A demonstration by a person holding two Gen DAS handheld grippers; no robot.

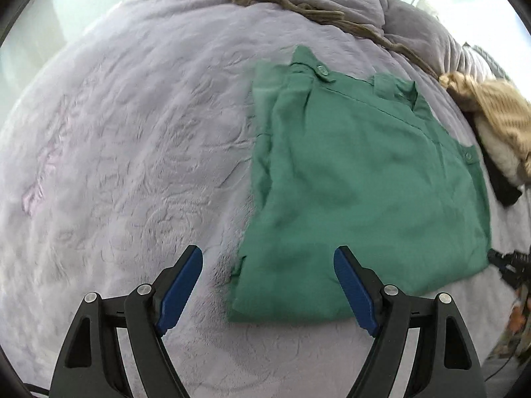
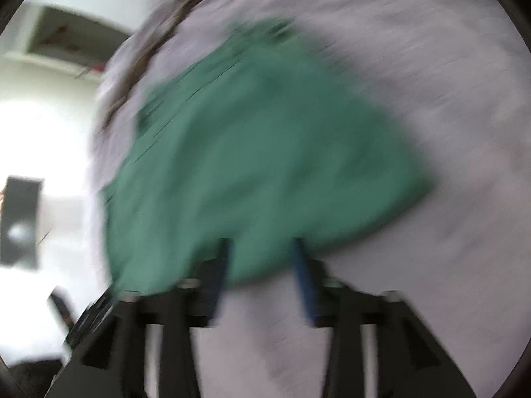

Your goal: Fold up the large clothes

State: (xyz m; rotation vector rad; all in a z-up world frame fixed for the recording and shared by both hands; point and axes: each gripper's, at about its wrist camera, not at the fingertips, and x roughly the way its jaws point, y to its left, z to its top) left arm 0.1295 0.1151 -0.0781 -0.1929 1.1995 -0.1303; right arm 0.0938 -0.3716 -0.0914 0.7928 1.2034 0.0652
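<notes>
**Op:** Green woven garment (image 1: 361,179) lies folded into a rough rectangle on the bed (image 1: 132,149), waistband end with its buttons away from me. Thin fabric, soft creases, layered edges showing down its left side

**Eng:** Fingers?

**Op:** Left gripper (image 1: 267,285) hangs over the near-left corner with its fingers spread wide, nothing between them. Right gripper (image 2: 262,275) is parted too. Near hem shows in the gap, but that view is smeared and I see no pad pressing on cloth. My read: released, not gripping

**Eng:** Why both at the near edge?

**Op:** Probably one per corner, so the hem stays square for a further fold or a tidy-up

**Eng:** Surface?

**Op:** Plush lilac blanket, napped and quilted. Cloth should drag on it, not slide. Tan knit (image 1: 497,116) and brown strip (image 1: 315,10) sit clear at the far edge
</notes>
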